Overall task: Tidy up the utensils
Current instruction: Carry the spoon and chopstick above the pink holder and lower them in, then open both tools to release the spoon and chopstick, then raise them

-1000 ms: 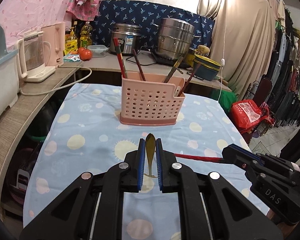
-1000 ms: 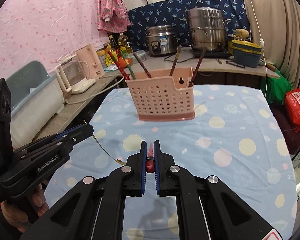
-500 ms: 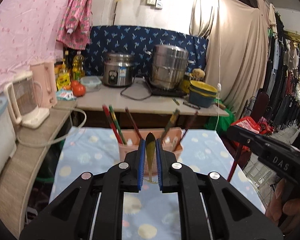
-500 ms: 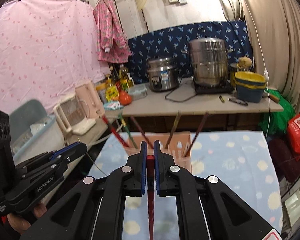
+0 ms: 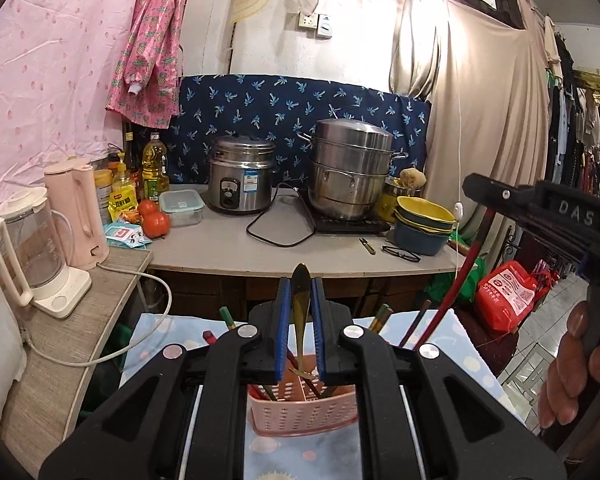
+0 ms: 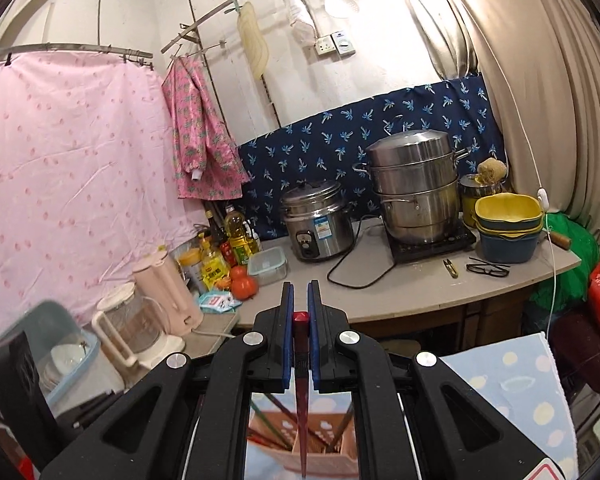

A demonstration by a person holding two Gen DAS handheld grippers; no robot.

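Left wrist view: left gripper (image 5: pixel 301 328), jaws pinching a spoon (image 5: pixel 300 300) upright, bowl end down, above the pink basket (image 5: pixel 304 412) on the desk, ready to drop in. A second ago the basket stood well ahead.

Right wrist view: right gripper (image 6: pixel 300 334), jaws pinching a red chopstick (image 6: pixel 301 392), tip hanging over the basket (image 6: pixel 320 452); earlier it lay level.

White wall (image 5: pixel 340 52), pink curtain (image 6: pixel 60 160), grey counter (image 5: pixel 260 252) bearing cookers.
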